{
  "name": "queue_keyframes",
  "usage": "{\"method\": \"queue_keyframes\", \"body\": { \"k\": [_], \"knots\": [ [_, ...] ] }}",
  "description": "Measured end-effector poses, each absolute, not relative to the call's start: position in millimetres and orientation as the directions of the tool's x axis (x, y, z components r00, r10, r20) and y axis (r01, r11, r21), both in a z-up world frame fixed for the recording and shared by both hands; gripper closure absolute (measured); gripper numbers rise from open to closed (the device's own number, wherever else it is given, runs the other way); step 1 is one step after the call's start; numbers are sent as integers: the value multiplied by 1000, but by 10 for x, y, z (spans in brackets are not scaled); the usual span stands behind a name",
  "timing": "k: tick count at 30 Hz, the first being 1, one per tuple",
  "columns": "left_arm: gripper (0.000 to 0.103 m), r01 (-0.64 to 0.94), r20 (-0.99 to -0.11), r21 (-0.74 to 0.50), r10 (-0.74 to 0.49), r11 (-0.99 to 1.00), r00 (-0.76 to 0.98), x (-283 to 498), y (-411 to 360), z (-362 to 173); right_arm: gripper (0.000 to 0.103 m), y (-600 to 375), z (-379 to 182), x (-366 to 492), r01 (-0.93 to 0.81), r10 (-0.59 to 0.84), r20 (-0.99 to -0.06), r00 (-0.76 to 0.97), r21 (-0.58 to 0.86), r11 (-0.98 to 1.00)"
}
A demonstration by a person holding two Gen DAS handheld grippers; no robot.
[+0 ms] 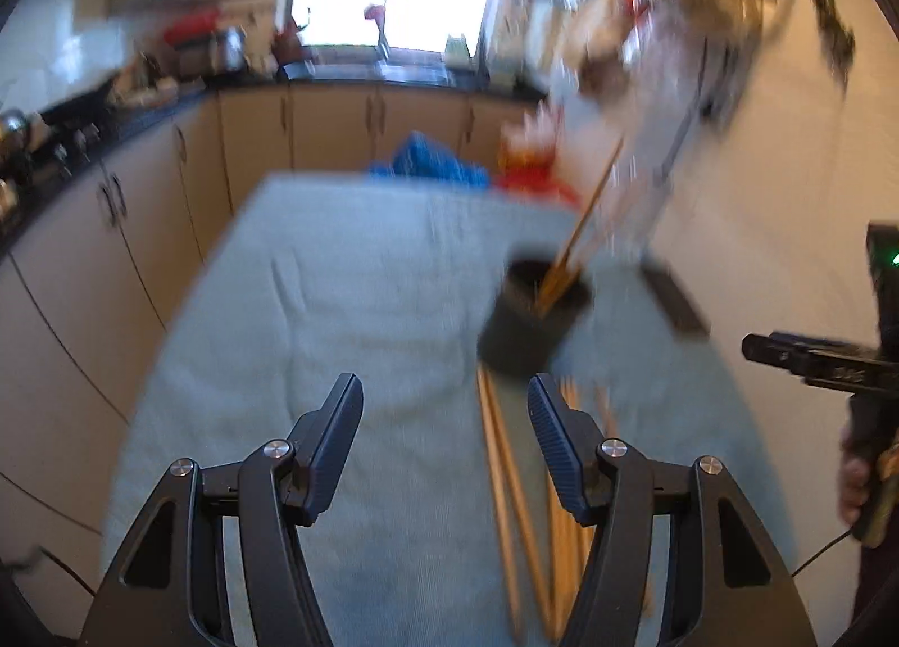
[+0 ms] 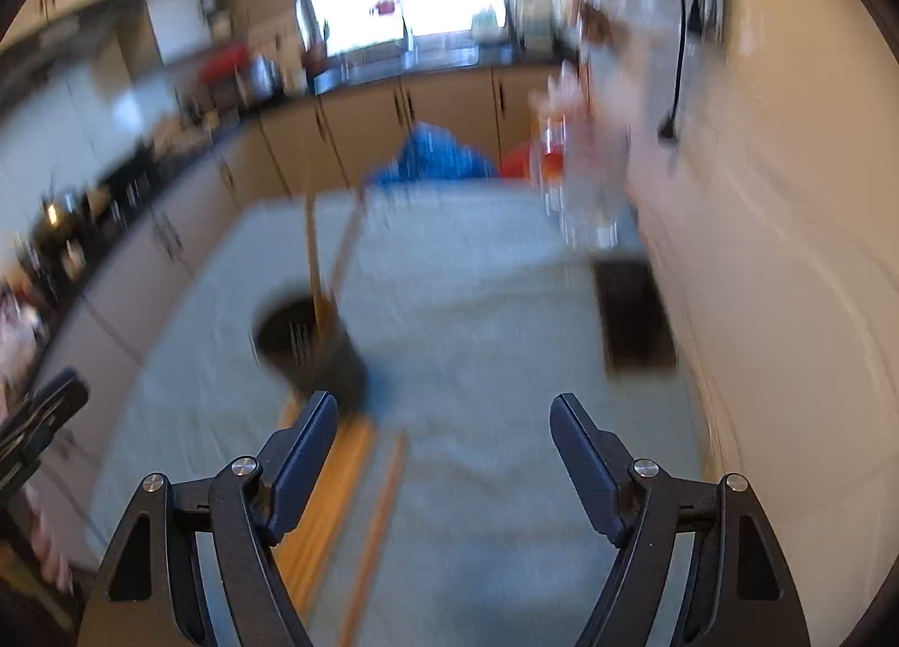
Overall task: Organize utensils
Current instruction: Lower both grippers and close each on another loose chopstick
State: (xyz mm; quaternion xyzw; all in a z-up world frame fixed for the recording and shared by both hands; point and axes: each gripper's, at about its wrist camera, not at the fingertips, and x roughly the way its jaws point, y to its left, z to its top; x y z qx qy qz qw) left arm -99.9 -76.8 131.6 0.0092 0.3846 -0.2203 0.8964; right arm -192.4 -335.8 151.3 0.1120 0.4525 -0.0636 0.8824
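Note:
A black cup (image 1: 528, 324) stands on a pale cloth-covered table (image 1: 359, 298), with wooden chopsticks (image 1: 584, 222) leaning out of it. Several more chopsticks (image 1: 508, 495) lie flat on the cloth in front of the cup, partly under my left gripper's right finger. My left gripper (image 1: 446, 411) is open above the cloth, nothing between its pads. In the right wrist view the same cup (image 2: 314, 346) holds upright chopsticks (image 2: 314, 265), and loose chopsticks (image 2: 359, 512) lie by the left finger. My right gripper (image 2: 444, 428) is open wide and empty. Both views are blurred.
A flat black object (image 2: 635, 315) lies at the table's right side by a white wall. Blue cloth (image 1: 432, 163) and red items (image 1: 534, 177) sit beyond the far edge. Kitchen cabinets (image 1: 112, 231) and a dark counter run along the left. The other gripper (image 1: 826, 360) shows at the right edge.

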Motion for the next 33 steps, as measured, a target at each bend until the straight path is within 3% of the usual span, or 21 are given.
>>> {"method": "queue_keyframes", "body": {
  "k": [1, 3, 4, 7, 15, 20, 22, 24, 26, 28, 30, 33],
  "knots": [
    [46, 421, -718, -147, -389, 895, 577, -1003, -824, 1173, 21, -3346, 1407, -1959, 209, -1, -825, 565, 142, 968],
    [66, 476, -764, -131, -395, 869, 510, -1011, -975, 877, 21, -3251, 1084, -2069, 198, 30, -850, 525, 156, 968],
    [70, 493, -783, -125, -391, 861, 483, -1016, -1038, 757, 23, -3221, 954, -2100, 193, 50, -856, 515, 173, 966],
    [73, 522, -824, -126, -383, 843, 419, -996, -1201, 465, 33, -3106, 685, -2148, 180, 109, -859, 500, 226, 957],
    [95, 533, -857, -117, -356, 838, 372, -980, -1321, 236, 34, -2845, 405, -1998, 170, 132, -863, 488, 242, 955],
    [95, 513, -868, -67, -303, 856, 393, -962, -1443, 219, 43, -2724, 330, -1861, 160, 86, -875, 476, 182, 970],
    [95, 489, -872, -84, -301, 868, 386, -914, -1449, 220, 53, -2678, 291, -1808, 171, 48, -883, 467, 143, 975],
    [96, 457, -876, -121, -311, 881, 368, -869, -1409, 217, 53, -2633, 277, -1777, 172, 7, -883, 470, 99, 980],
    [96, 424, -883, -136, -304, 896, 358, -850, -1356, 217, 61, -2568, 263, -1739, 175, -57, -884, 463, 28, 984],
    [96, 390, -892, -140, -287, 910, 350, -854, -1286, 224, 78, -2560, 270, -1733, 172, -65, -888, 455, 17, 985],
    [96, 342, -901, -162, -280, 925, 332, -866, -1161, 226, 88, -2622, 279, -1760, 187, -77, -902, 425, 5, 982],
    [96, 297, -910, -174, -268, 939, 314, -893, -989, 241, 88, -2799, 278, -1861, 223, -93, -917, 388, -4, 975]
  ]
}}
